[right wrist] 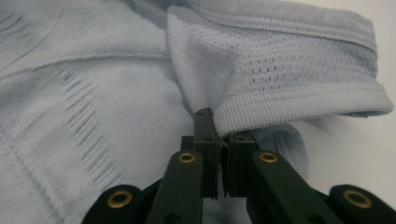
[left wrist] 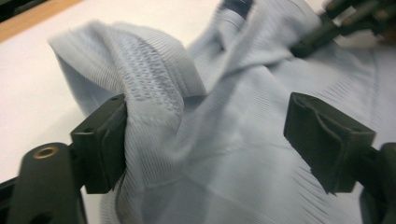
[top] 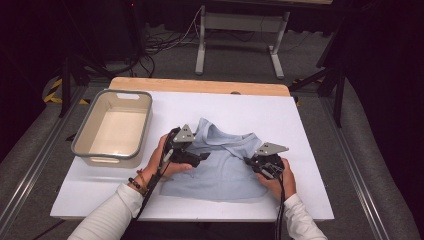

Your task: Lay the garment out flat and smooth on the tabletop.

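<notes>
A grey plastic bin (top: 112,127) sits empty at the left of the white table (top: 310,130), and a pale blue knit top (top: 225,170) lies crumpled at the table's middle between a person's two hand-held grippers. The left gripper (top: 196,158) has its jaws wide apart around a raised fold of the fabric, touching it but not gripping, so that side could slump if lifted now. The right gripper (right wrist: 218,140) is pinched together on a ribbed hem; that thin bite may slip, or pull the top askew.
</notes>
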`<state>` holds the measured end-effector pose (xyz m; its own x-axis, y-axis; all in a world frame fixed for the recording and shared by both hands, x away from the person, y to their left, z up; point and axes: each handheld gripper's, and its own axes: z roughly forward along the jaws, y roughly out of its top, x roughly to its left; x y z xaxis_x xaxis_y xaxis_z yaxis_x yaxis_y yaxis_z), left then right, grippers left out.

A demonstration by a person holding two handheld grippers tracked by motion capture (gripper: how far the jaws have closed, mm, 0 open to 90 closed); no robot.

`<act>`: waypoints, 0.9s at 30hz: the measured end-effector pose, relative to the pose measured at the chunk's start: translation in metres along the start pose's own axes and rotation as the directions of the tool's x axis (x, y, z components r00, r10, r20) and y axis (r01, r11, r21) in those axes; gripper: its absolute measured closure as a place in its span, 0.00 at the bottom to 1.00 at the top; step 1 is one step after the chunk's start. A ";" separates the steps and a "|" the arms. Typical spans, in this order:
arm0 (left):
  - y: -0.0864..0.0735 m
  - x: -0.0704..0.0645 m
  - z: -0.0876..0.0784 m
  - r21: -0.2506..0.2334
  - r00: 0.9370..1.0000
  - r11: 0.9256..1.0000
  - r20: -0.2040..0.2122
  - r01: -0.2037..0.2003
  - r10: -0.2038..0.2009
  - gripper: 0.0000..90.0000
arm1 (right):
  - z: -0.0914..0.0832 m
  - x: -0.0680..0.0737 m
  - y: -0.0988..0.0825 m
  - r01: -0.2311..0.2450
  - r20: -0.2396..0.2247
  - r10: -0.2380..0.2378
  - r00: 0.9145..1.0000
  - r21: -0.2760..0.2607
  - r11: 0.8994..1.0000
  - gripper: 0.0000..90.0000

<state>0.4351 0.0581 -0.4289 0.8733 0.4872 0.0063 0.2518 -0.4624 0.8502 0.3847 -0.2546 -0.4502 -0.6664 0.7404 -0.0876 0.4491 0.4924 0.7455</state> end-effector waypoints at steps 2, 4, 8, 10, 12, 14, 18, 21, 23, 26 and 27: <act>0.001 0.009 -0.001 -0.026 0.999 0.999 0.020 0.032 -0.031 0.19 | -0.001 -0.001 -0.001 -0.001 0.001 0.001 1.000 0.002 1.000 0.95; 0.002 0.017 0.000 -0.033 0.997 0.997 0.040 0.063 -0.061 0.18 | -0.002 -0.003 -0.002 -0.005 -0.001 0.005 1.000 0.000 1.000 0.95; 0.003 0.037 0.009 -0.039 0.976 0.979 0.092 0.201 -0.197 0.17 | -0.003 -0.005 -0.003 -0.005 -0.008 0.005 1.000 -0.017 1.000 0.95; 0.002 0.043 0.014 -0.036 0.969 0.971 0.088 0.236 -0.232 0.17 | -0.006 -0.006 -0.002 -0.009 -0.009 0.009 1.000 -0.042 0.999 0.94; 0.000 0.050 0.018 -0.029 0.960 0.963 0.092 0.269 -0.266 0.17 | -0.008 -0.008 0.000 -0.028 -0.014 0.027 1.000 -0.065 0.997 0.92; -0.004 0.058 0.021 -0.019 0.949 0.952 0.088 0.307 -0.304 0.16 | -0.010 -0.010 0.001 -0.044 -0.008 0.043 0.999 -0.082 0.996 0.88; -0.009 0.067 0.021 -0.022 0.946 0.947 0.053 0.322 -0.320 0.19 | -0.013 -0.015 0.003 -0.077 -0.003 0.077 0.997 -0.111 0.991 0.74; -0.007 0.074 0.018 -0.051 0.944 0.943 0.002 0.329 -0.329 0.20 | -0.018 -0.030 0.008 -0.205 -0.037 0.201 0.979 -0.189 0.960 0.55; -0.003 0.077 0.019 -0.044 0.948 0.947 -0.013 0.319 -0.319 0.20 | -0.019 -0.038 0.010 -0.259 -0.048 0.254 0.966 -0.207 0.943 0.49; 0.003 0.080 0.024 -0.034 0.945 0.946 -0.046 0.322 -0.323 0.20 | -0.021 -0.046 0.016 -0.322 -0.066 0.315 0.947 -0.233 0.918 0.43; 0.004 0.083 0.026 -0.042 0.944 0.944 -0.038 0.327 -0.329 0.20 | -0.021 -0.048 0.018 -0.335 -0.074 0.327 0.942 -0.249 0.909 0.44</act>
<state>0.5190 0.0779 -0.4387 0.7253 0.6401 -0.2533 0.5057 -0.2459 0.8269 0.4121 -0.2905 -0.4183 -0.5249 0.8247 0.2104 0.4832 0.0853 0.8714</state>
